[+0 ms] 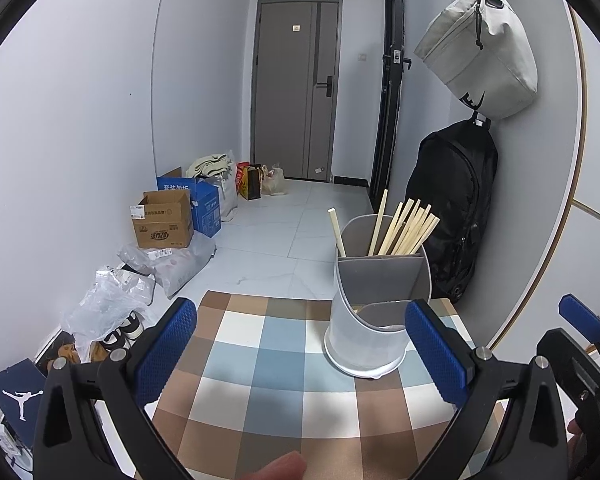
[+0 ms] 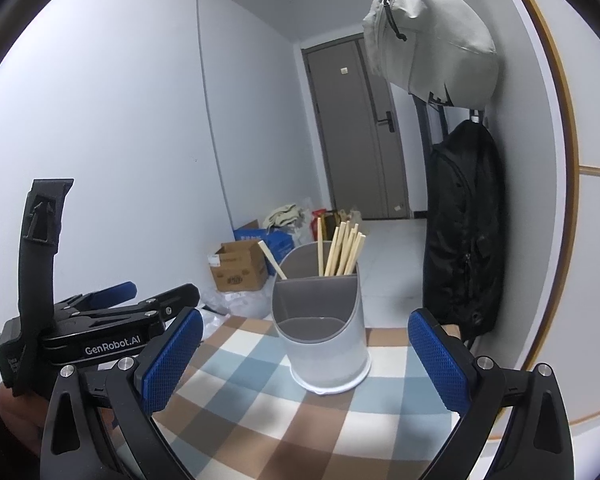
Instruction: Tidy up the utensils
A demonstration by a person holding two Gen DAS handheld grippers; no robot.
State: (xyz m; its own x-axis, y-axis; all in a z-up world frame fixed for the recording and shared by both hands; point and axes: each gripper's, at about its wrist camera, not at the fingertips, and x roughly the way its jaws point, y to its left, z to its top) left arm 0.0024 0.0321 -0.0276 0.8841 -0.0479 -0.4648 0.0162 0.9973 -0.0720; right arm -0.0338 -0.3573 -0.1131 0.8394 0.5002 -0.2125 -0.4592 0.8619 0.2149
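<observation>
Checked cloth (image 1: 260, 360) covers the table and carries no loose utensils. Left gripper (image 1: 300, 352) is spread wide, empty. Holder (image 2: 324, 344) stands centre, chopsticks (image 2: 342, 250) upright in its rear compartment. Right gripper (image 2: 306, 360) is wide, empty. Straighten the single stray chopstick (image 2: 273, 260) gently, judging by its lean.

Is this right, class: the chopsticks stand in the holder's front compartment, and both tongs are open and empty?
Not quite. The chopsticks stand in the holder's back compartment; the front one looks empty, as the right wrist view shows. The rest holds: the left tongs and right tongs are open and empty.
</observation>
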